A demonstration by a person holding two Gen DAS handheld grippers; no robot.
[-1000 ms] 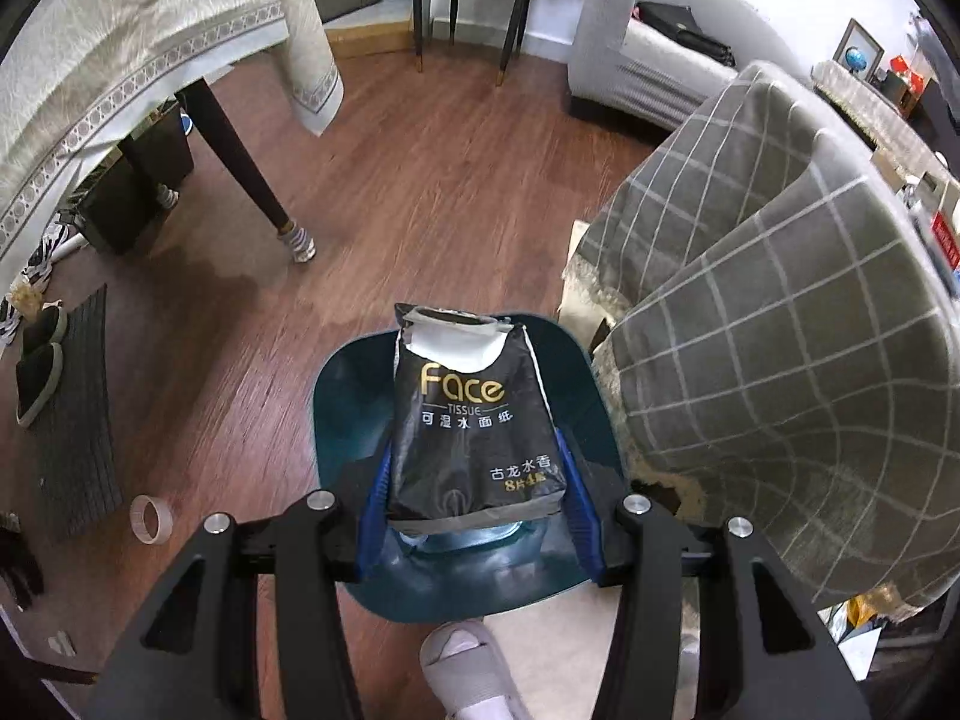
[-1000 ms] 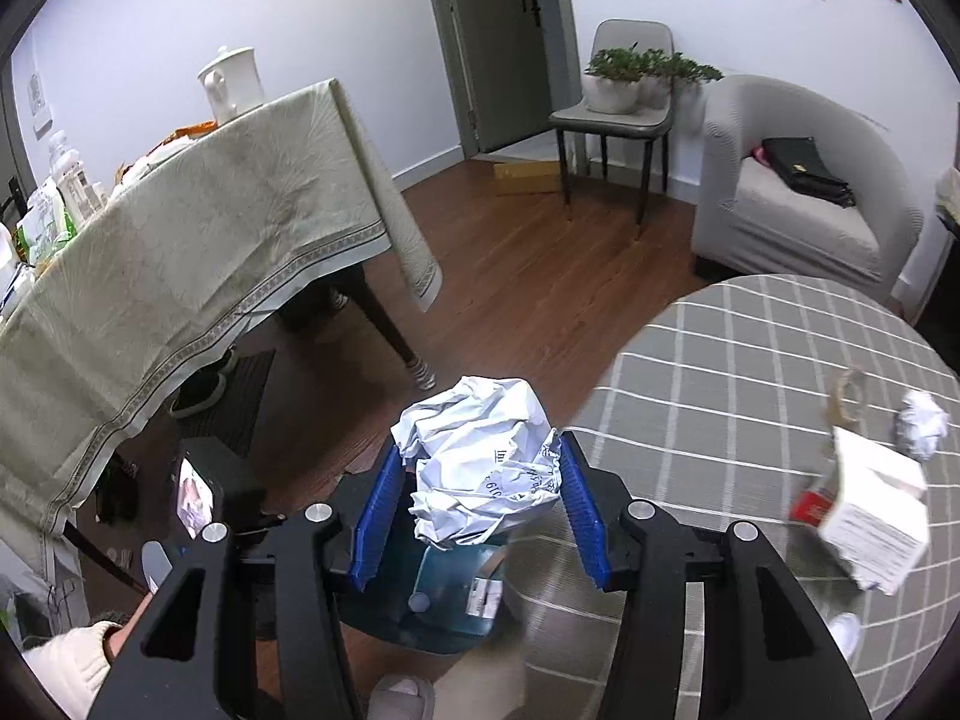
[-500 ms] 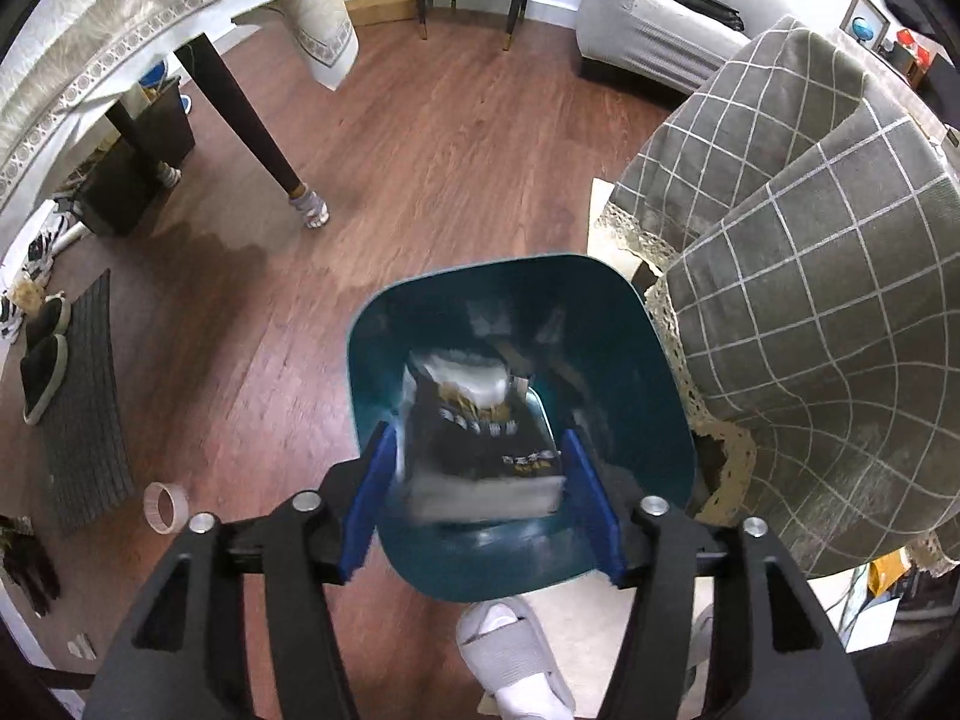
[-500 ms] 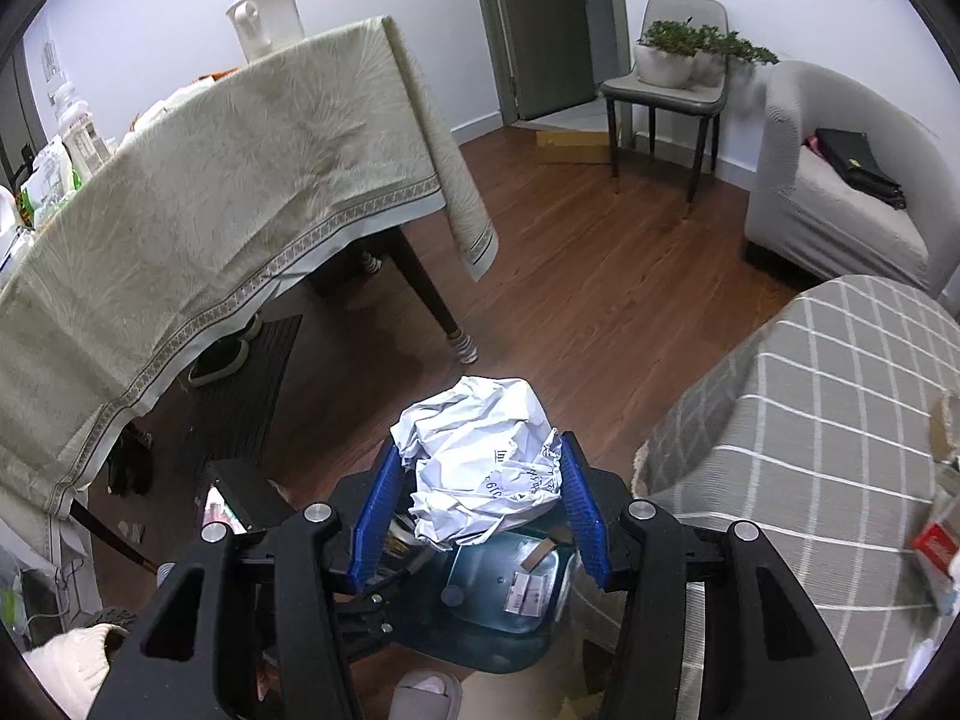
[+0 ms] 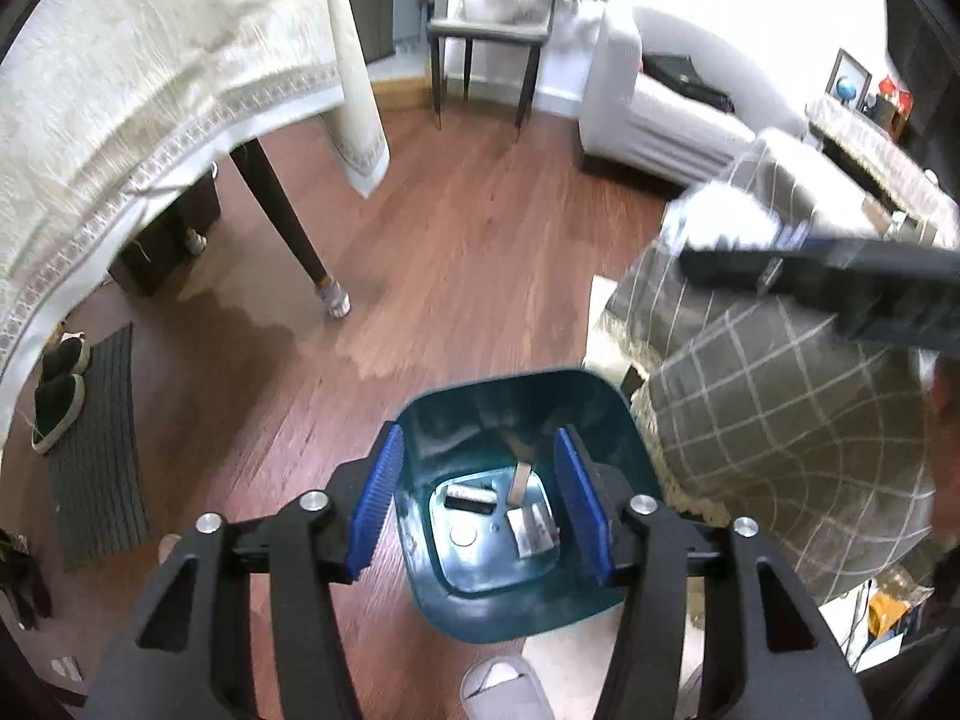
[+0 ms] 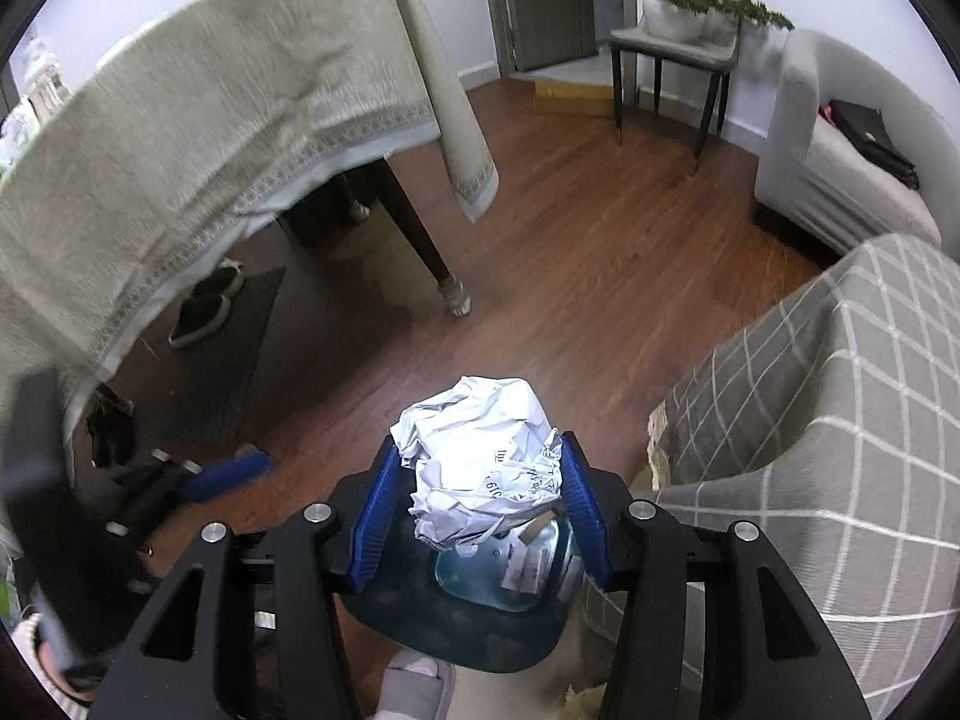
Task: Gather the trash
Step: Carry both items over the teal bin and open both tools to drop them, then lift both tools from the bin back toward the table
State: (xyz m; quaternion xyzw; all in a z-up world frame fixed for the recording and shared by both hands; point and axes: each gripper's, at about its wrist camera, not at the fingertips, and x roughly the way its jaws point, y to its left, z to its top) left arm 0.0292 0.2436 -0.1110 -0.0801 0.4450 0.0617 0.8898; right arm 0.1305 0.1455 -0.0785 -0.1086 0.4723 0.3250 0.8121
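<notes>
My left gripper stands wide open and holds nothing; its blue pads frame the mouth of the teal bin, which sits on the wood floor just beside the hem of the grey checked cloth. Inside the bin, at its bottom, lie a few small scraps; what they are is too blurred to tell. My right gripper is closed on a crumpled paper ball, held above the bin, roughly over its opening. The ball is bulky and stands proud of the pads, so the grip bears only on its lower part. Risk: if I release with the ball off-centre toward the bin's near rim, it may strike the rim and roll onto the floor. Risk: crumpled paper springs back and can cling to a ribbed pad, so a partial opening may leave it hanging. Risk: the left gripper hangs close to the bin, so the falling ball could clip it.
</notes>
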